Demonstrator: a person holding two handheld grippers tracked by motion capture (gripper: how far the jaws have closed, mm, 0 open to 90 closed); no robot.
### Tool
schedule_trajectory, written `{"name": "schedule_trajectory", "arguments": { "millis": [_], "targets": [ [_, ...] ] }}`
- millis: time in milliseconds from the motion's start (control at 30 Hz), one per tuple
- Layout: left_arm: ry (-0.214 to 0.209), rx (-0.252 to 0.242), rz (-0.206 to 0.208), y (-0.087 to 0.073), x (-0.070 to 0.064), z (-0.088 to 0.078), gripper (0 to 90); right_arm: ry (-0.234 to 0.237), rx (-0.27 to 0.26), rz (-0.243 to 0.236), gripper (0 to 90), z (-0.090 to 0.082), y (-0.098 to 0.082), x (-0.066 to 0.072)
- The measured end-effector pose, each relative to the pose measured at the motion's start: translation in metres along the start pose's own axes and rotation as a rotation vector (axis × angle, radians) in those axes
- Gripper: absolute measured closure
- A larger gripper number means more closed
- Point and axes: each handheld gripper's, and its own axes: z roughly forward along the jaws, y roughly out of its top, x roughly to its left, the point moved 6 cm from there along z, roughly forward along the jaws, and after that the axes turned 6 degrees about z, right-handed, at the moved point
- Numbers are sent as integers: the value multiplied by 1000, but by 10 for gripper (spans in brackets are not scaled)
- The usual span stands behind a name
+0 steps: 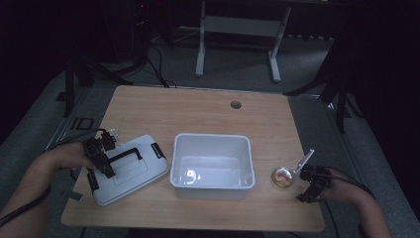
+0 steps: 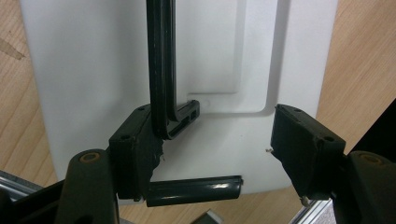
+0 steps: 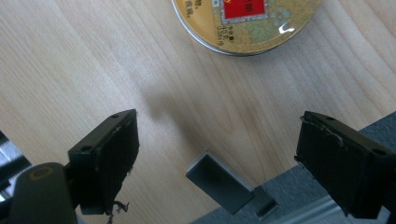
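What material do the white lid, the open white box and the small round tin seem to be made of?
The lid looks like matte white plastic, with moulded steps and black clips. The box seems to be glossier white plastic, since light reflects off its floor. The tin is probably metal: it has a shiny rim and a printed gold and red top.

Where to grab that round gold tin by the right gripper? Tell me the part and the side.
Grip the round tin across its rim, coming straight down from above. It lies flat on the table, so only its low curved edge offers opposing faces. The right gripper is open beside it.
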Motion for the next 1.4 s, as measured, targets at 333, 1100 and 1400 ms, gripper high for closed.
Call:
{"name": "schedule_trajectory", "arguments": {
  "millis": [333,1100,1400],
  "targets": [
    [-8,-16,-7,-1,-1,0,327,-22,2,-19,126,3,18,-4],
    [-25,-20,-13,-2,-1,1,327,-27,52,-188,138,22,68,-8],
    [-25,-14,-18,-4,0,1,327,-12,90,-208,196,27,71,-7]
  ]
}}
